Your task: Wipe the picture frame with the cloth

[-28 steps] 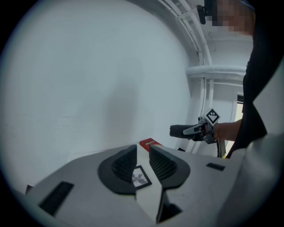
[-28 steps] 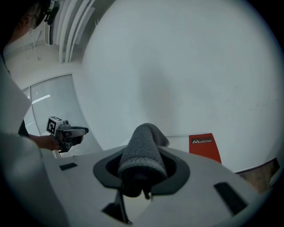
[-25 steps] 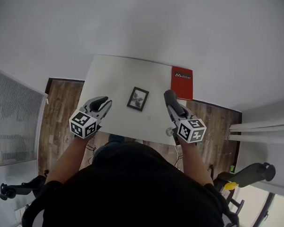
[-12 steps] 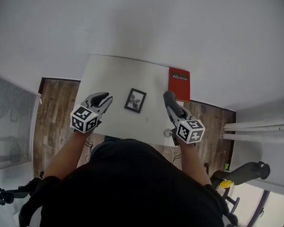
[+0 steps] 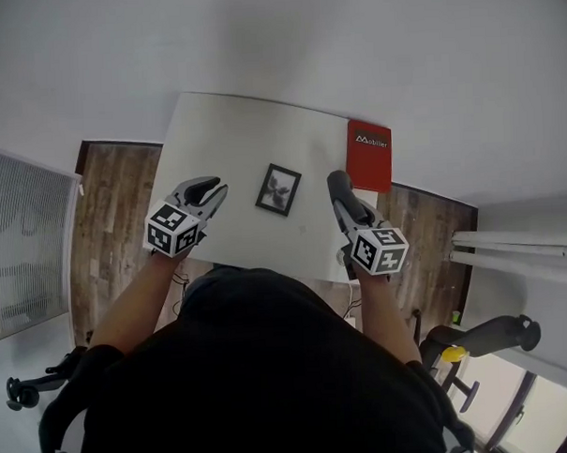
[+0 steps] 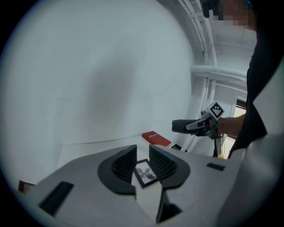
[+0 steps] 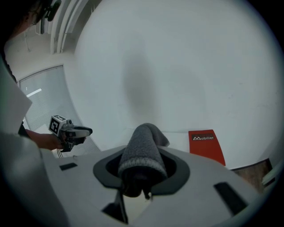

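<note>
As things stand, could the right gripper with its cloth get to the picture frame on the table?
Probably yes. The right gripper, shut on the grey cloth, hangs just right of the picture frame, with only bare white table between them.

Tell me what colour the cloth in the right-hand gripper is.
Dark grey, with a fleecy look. The cloth shows best in the right gripper view.

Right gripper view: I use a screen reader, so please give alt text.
The right gripper is shut on a grey cloth draped over its jaws, above a white table. A red book lies at right; the left gripper is held up at left.
</note>
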Available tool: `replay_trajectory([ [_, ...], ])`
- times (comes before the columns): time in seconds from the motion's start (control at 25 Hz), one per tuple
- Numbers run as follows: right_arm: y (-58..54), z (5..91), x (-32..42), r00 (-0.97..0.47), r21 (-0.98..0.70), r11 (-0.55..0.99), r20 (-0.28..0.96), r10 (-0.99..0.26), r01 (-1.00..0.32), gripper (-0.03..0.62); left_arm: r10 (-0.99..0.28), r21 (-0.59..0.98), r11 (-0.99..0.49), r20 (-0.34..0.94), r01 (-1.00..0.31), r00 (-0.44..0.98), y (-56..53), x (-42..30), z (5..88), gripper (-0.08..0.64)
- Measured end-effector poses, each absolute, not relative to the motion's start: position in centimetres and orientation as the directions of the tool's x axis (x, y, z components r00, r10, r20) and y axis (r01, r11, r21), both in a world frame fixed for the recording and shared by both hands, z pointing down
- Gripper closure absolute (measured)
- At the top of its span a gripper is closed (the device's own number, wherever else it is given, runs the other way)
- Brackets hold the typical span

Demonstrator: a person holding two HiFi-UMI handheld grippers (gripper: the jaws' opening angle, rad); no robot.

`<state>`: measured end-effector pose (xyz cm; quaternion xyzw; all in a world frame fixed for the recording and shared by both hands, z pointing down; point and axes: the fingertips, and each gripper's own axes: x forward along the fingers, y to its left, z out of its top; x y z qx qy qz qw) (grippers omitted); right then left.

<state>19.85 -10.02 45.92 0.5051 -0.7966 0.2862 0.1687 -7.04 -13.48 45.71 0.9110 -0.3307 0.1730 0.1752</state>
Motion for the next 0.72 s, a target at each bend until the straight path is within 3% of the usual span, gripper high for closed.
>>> replay_trajectory([
  [0.72,-14.8,55.5,16.8,-0.381,-0.205,0.345,0.713,-0.589,-0.916,0.477,-0.377,0.295,-0.759,0.527,-0.580,0.761,-14.4,-5.0,55.8,0.468],
])
